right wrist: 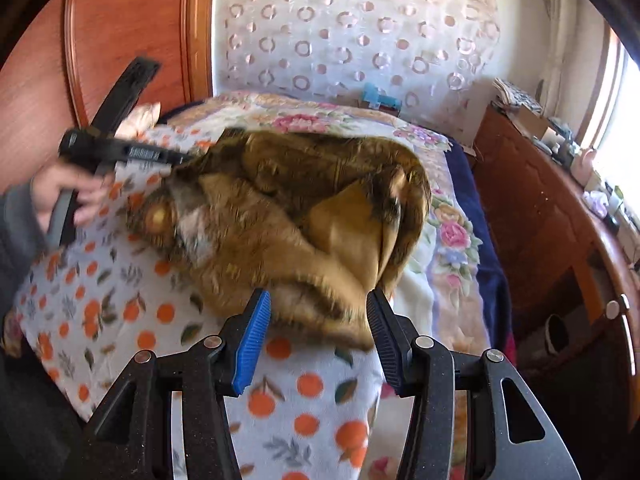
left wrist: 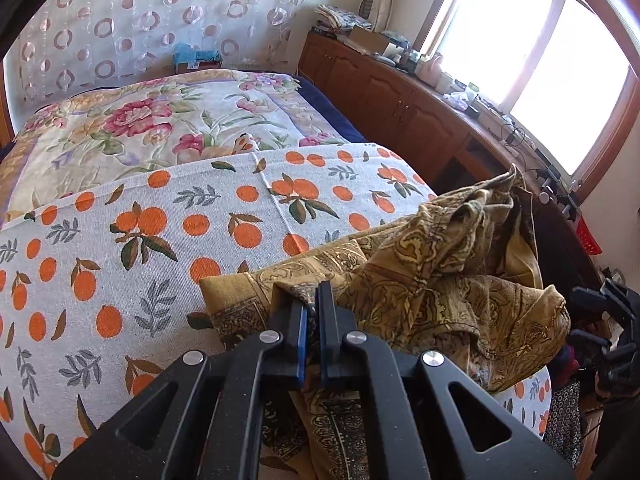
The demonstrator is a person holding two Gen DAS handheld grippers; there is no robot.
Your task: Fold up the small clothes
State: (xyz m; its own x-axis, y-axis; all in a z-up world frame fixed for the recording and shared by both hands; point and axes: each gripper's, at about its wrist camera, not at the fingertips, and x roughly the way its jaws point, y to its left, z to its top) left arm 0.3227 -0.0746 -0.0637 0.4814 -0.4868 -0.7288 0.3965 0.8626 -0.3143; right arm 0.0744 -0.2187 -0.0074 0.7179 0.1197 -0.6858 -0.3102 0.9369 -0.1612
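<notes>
The garment (left wrist: 432, 276), a mustard-brown patterned piece, is lying crumpled on the orange-print cloth (left wrist: 120, 240) that is covering the near end of the bed (left wrist: 160, 120).

The left gripper (left wrist: 311, 300) is sitting clamped nearly shut on a fold of the garment's edge, cloth pinched between its blue pads. From that grip the bulk of the garment is trailing off toward 2 o'clock, rising to a bunched peak at the bed's window side.

In the right wrist view the right gripper (right wrist: 318, 304) is standing about half open with nothing between the pads; the near hem of the garment (right wrist: 288, 216) is lying just past its fingertips at 12 o'clock, and I cannot tell whether the right-hand pad is brushing it. The picture is blurred with motion. The left gripper (right wrist: 120, 150), with the hand (right wrist: 68, 196) holding it, is showing at 10 o'clock, at the garment's far-left edge.

So the heap's long axis is running roughly 10 to 4 across the right view, one end already held. The free end is nearer the right gripper, which likely needs to take that hem so the cloth can be drawn flat.
</notes>
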